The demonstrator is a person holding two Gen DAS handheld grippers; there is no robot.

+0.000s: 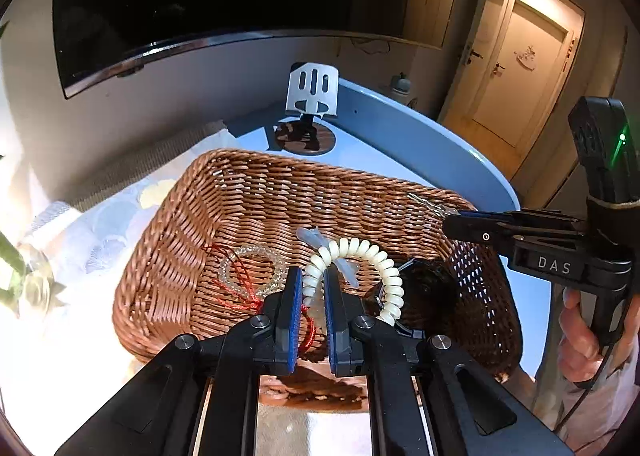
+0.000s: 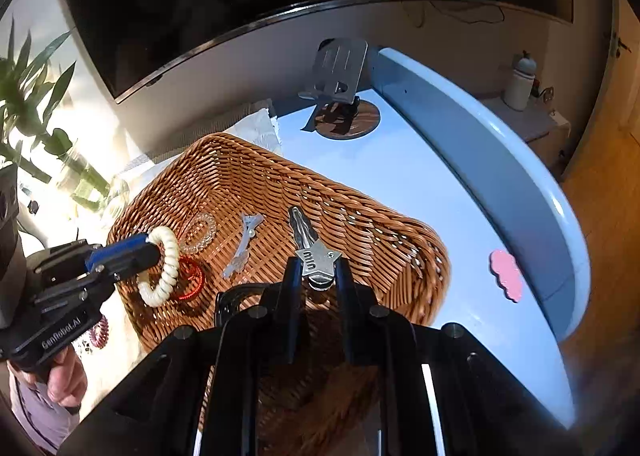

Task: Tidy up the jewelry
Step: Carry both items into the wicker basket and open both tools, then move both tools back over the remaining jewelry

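My left gripper [image 1: 311, 288] is pinched on a cream spiral hair tie [image 1: 360, 252]; the coil sits between the blue pads [image 1: 294, 296] and arches up and over to the right of them. From the other camera the same tool reaches in from the left, the cream loop hanging off its tip above the basket's near corner.

My right gripper [image 2: 318, 276] is closed on a silver hair clip with a star [image 2: 316, 258]; the star end is clamped between the black fingers and the long tongue of the clip points away from me, over the basket.

Both tools are held above the brown wicker basket [image 1: 256, 192]. On its woven floor lie a clear bead bracelet [image 1: 248, 270], a red cord bracelet [image 2: 190, 278] and a translucent clip [image 2: 244, 244]. Something dark and glossy [image 1: 424, 288] sits in the basket's right corner in the left view; I cannot tell what it is.

The basket stands on a pale blue table [image 2: 420, 184] with a raised rim. Beyond the basket is a metal phone stand [image 1: 313, 90] on a round wooden disc. A pink cloud-shaped piece [image 2: 507, 274] lies on the table to the right, well apart from the basket. A pink spiral tie [image 2: 99, 332] lies outside the basket to the left, and a plant in a glass vase [image 2: 86, 180] stands past that.
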